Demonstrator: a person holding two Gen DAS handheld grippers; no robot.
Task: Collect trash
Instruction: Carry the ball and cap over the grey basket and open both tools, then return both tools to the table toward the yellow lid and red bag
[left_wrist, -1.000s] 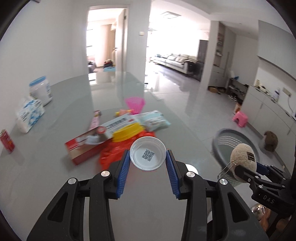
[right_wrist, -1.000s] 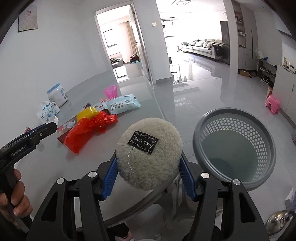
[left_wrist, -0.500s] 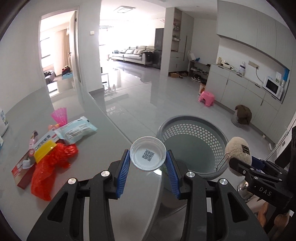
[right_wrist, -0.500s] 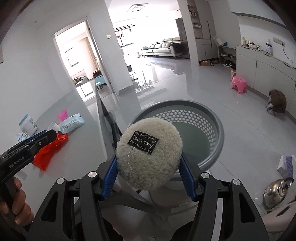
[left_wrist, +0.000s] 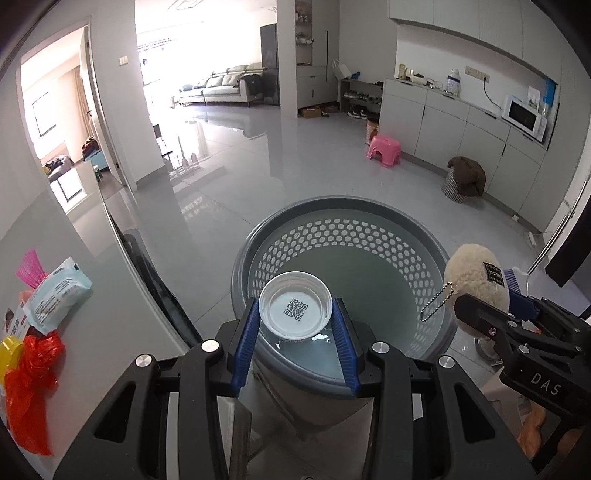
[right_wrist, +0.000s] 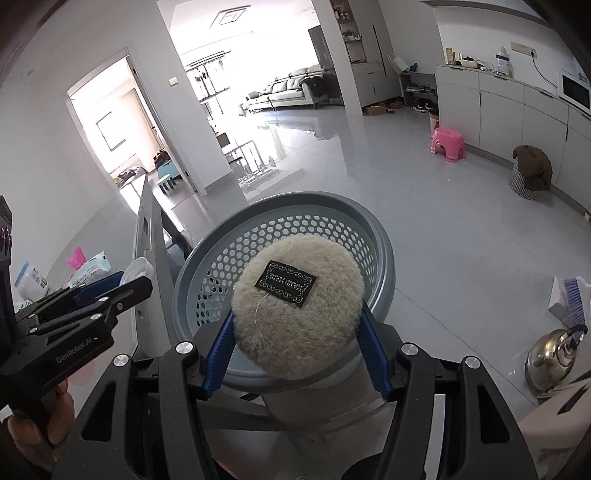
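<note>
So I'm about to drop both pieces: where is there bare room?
The grey basket looks bare inside, below the plastic lid and fluffy pompom. Tabletop near the wipes pack and red bag is crowded.

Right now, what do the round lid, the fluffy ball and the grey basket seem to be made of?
Round lid: probably thin, glossy plastic, translucent white; light glints on its rim.
Fluffy ball: looks like beige plush or fleece, matte, with a woolly nap and a sewn black label.
Grey basket: apparently moulded plastic with a smooth, slight sheen; its wall has regular hexagonal holes.
</note>
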